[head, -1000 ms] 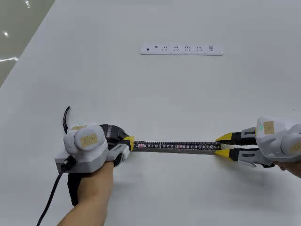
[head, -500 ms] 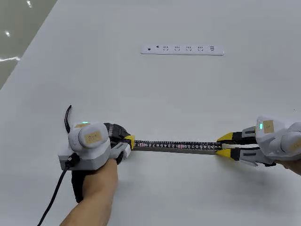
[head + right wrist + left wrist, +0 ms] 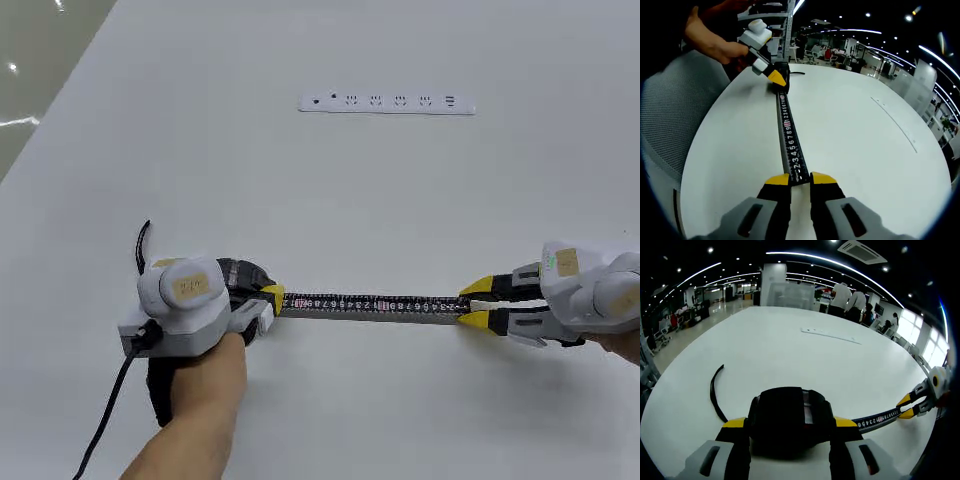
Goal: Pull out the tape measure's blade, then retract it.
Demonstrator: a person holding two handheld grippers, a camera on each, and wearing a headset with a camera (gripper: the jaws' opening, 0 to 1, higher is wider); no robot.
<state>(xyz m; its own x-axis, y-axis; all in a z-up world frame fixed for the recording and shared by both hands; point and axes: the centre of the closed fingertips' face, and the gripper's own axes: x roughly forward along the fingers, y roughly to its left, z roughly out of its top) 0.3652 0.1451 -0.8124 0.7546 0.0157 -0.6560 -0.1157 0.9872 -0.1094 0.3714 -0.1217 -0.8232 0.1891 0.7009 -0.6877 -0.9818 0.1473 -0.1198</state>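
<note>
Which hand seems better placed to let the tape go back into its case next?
Probably the right. The right tool pinches the free end of the blade, so it can ease it back toward the case, which the left tool clamps and merely anchors.

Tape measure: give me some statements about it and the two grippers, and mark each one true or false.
1. The left gripper is shut on the tape measure's black case. True.
2. The blade is fully wound into the case. False: it is stretched out along the table, from the case to the right gripper.
3. The right gripper holds the free end of the blade. True.
4. The power strip lies under the blade, between the grippers. False: it lies apart, farther back on the table beyond the blade.
</note>
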